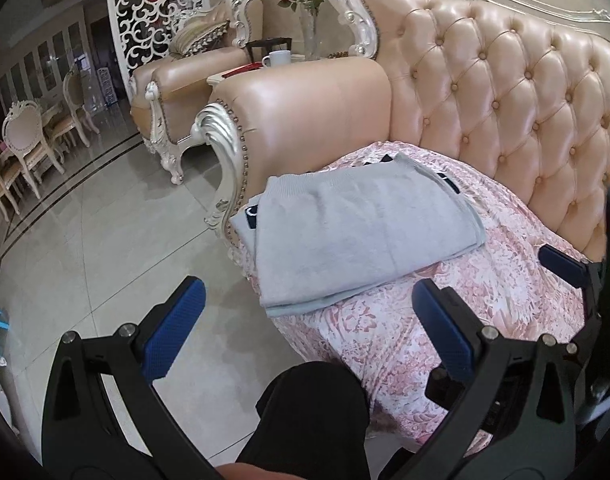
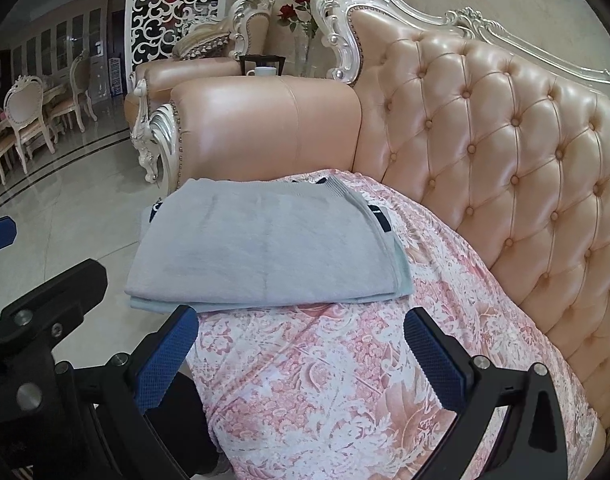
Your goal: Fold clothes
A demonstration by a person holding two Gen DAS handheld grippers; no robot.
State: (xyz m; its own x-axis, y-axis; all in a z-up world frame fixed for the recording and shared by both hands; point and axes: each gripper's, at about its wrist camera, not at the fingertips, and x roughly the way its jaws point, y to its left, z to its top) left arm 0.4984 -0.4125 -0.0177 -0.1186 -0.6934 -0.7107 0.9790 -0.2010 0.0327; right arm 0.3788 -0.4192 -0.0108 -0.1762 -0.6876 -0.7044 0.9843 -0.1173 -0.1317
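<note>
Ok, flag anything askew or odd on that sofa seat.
Nothing stands out. The grey garment lies folded flat on the pink floral cover, its layered edges slightly offset. Both grippers are open and empty.

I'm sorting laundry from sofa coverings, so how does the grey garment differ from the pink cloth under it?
The grey garment is plain, while the pink cloth has a floral pattern. The garment is folded into a neat rectangle; the cloth is spread over the sofa seat. The garment lies on top near the armrest; the cloth reaches well beyond it. Both lie flat and untouched by either tool.
</note>
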